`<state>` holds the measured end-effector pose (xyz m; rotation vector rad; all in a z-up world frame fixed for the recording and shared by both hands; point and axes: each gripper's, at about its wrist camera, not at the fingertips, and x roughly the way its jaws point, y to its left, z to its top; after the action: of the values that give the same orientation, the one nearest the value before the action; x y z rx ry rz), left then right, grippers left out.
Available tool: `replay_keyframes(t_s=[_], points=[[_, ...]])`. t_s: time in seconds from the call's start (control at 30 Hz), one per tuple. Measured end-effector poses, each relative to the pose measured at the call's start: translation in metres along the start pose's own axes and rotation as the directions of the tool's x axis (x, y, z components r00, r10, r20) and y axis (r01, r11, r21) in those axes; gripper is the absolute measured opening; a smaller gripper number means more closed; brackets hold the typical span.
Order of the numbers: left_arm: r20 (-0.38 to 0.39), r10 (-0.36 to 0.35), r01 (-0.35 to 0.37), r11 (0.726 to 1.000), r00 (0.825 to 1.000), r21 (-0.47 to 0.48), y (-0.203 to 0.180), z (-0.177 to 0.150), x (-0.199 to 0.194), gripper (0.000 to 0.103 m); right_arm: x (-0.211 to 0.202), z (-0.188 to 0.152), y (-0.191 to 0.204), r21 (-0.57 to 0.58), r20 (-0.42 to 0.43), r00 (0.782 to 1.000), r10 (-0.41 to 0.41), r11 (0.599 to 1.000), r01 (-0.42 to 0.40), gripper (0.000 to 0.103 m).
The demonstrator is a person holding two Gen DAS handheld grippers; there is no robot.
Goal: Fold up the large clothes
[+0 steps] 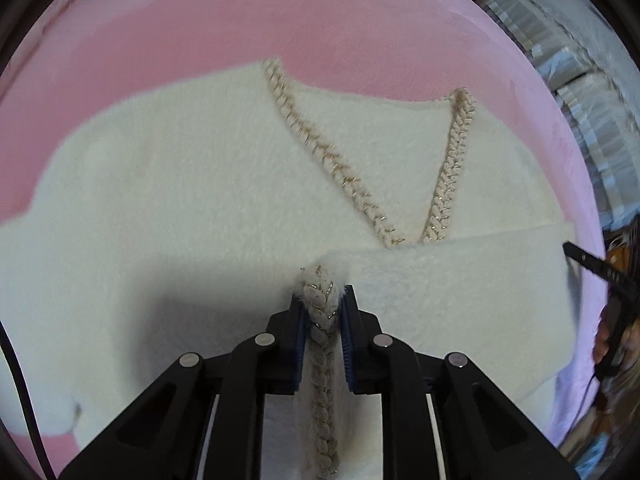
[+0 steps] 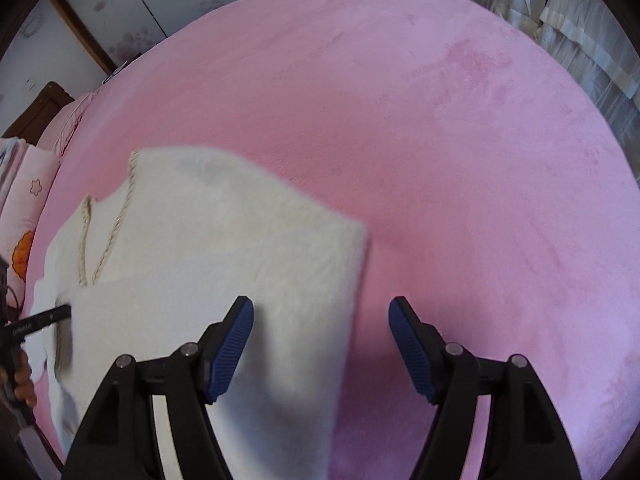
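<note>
A fluffy white cardigan with beige braided trim along its V-neck lies spread on a pink blanket. My left gripper is shut on the braided front edge of the cardigan and holds it just above the lower front panel. In the right wrist view the cardigan lies left of centre. My right gripper is open and empty over the cardigan's right side edge. The left gripper shows at the far left there.
The pink blanket covers a wide bed. Grey-white curtains hang at the right. A pillow with flower print lies at the left. Sliding wardrobe doors stand beyond the bed.
</note>
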<state>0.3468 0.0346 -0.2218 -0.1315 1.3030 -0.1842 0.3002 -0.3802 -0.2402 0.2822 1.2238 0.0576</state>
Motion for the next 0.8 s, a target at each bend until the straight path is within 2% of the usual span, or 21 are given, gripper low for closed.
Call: replay_keyframes(t_s=[0.03,0.07,0.13,0.17,0.23,0.33,0.4,0.47,0.53,0.6,0.67,0.73,0.8], points=[[0.029,0.017,-0.018,1.0,0.999,0.023,-0.007,0.002,-0.007,0.012,0.006,0.002,-0.001,0.0,-0.021,0.999,0.041,0.999,-0.041,0.04],[0.063,0.02,-0.023,0.999,0.998,0.037,-0.011,0.005,-0.014,0.012,0.008,0.003,0.001,-0.008,-0.031,0.999,0.044,0.999,-0.045,0.019],[0.125,0.021,-0.027,0.999,0.992,0.047,-0.015,0.01,-0.026,0.012,0.001,0.004,0.006,-0.047,0.01,1.0,0.004,0.999,-0.004,0.014],[0.157,0.028,-0.037,0.998,0.987,0.05,-0.017,0.015,-0.029,0.012,-0.004,0.003,0.008,-0.052,0.039,0.999,-0.002,0.999,0.004,0.014],[0.163,0.057,-0.066,0.997,0.985,0.05,-0.019,0.019,-0.021,0.012,-0.007,-0.001,0.007,-0.046,0.078,0.997,-0.012,0.999,0.016,0.014],[0.071,0.107,-0.109,0.994,0.992,0.028,-0.007,0.015,0.012,0.013,0.005,-0.008,0.003,-0.033,0.076,0.996,-0.049,0.998,0.052,0.016],[0.059,0.113,-0.114,0.993,0.992,0.014,-0.003,0.014,0.019,0.017,0.007,-0.007,0.005,-0.049,0.072,0.993,-0.09,0.994,0.094,0.028],[0.043,0.127,-0.127,0.992,0.991,-0.015,-0.001,0.019,0.013,0.023,-0.003,-0.005,0.017,-0.087,0.078,0.982,-0.173,0.98,0.179,0.038],[0.027,0.159,-0.158,0.987,0.987,-0.024,-0.005,0.021,0.003,0.024,-0.02,-0.008,0.035,-0.156,0.132,0.966,-0.22,0.958,0.24,0.038],[0.068,0.168,-0.167,0.986,0.983,-0.014,-0.013,0.017,-0.02,0.024,-0.043,-0.017,0.054,-0.218,0.196,0.96,-0.199,0.946,0.24,0.038],[0.132,0.193,-0.199,0.979,0.972,0.035,-0.032,0.01,-0.043,0.027,-0.063,-0.031,0.075,-0.272,0.249,0.954,-0.167,0.934,0.234,0.038],[0.162,0.166,-0.18,0.981,0.973,0.073,-0.049,0.0,-0.058,0.031,-0.075,-0.043,0.093,-0.3,0.283,0.952,-0.119,0.932,0.206,0.038],[0.164,0.124,-0.137,0.988,0.979,0.069,-0.064,-0.008,-0.064,0.035,-0.078,-0.058,0.112,-0.317,0.288,0.955,-0.067,0.935,0.161,0.044]])
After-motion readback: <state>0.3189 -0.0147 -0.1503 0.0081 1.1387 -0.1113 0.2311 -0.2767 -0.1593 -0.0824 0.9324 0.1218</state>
